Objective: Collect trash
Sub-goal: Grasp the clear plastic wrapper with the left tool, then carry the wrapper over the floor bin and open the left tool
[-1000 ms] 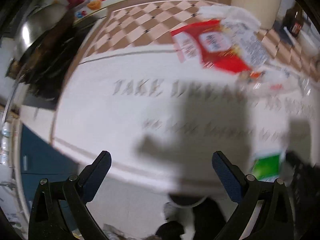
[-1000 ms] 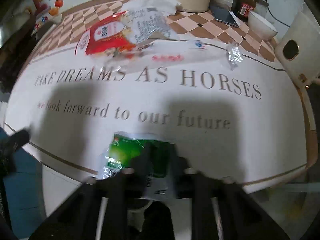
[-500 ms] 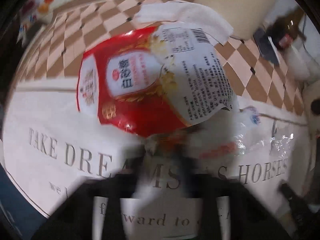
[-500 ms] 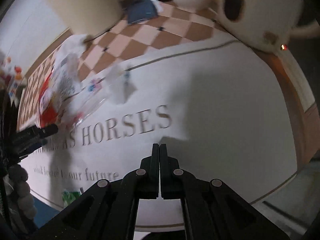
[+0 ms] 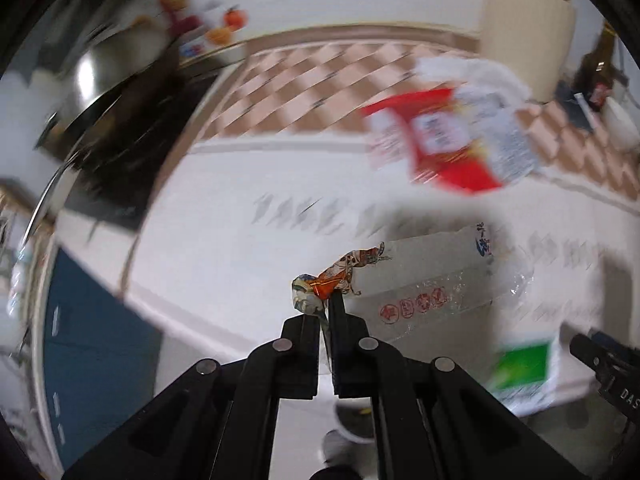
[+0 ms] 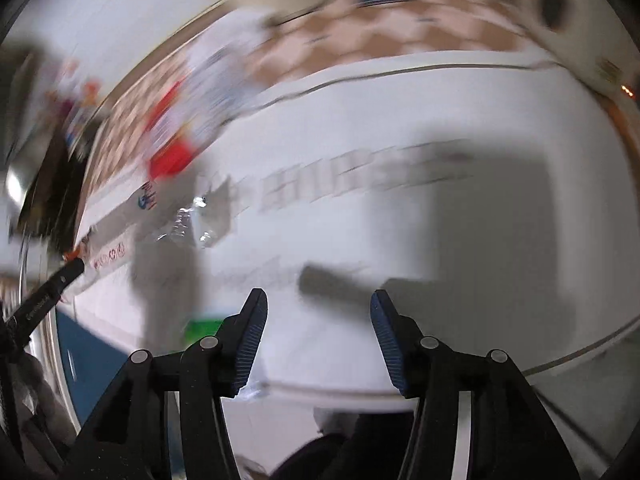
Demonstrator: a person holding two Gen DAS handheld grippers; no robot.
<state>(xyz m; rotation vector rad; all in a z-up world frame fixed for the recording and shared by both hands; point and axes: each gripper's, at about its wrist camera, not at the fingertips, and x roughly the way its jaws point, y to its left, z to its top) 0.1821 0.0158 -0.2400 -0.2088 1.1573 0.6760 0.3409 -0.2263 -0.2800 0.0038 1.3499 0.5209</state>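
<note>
My left gripper (image 5: 325, 300) is shut on the orange-printed twisted end of a clear plastic wrapper (image 5: 436, 280), which hangs to the right above the white tablecloth (image 5: 224, 248). The same clear wrapper (image 6: 160, 220) shows at the left of the right wrist view, pinched by the left gripper (image 6: 70, 274). A red and white bag (image 5: 448, 148) lies further back with crumpled white paper (image 5: 472, 70) behind it. A green packet (image 5: 520, 368) rests near the table's front edge. My right gripper (image 6: 318, 304) hovers over the cloth, jaws opening, nothing between them; the green packet (image 6: 204, 326) peeks out left of it.
A cream cylinder (image 5: 520, 28), a brown bottle (image 5: 596, 76) and a white bowl (image 5: 624, 128) stand at the back right. A metal pot (image 5: 100, 76) sits at the back left. Below the table edge is a round white container (image 5: 352, 428). The right gripper (image 5: 608, 364) shows at the right edge.
My left gripper was open, reached to the red bag, shut on the clear wrapper and drew it back toward the table's front. My right gripper was shut and now stands open.
</note>
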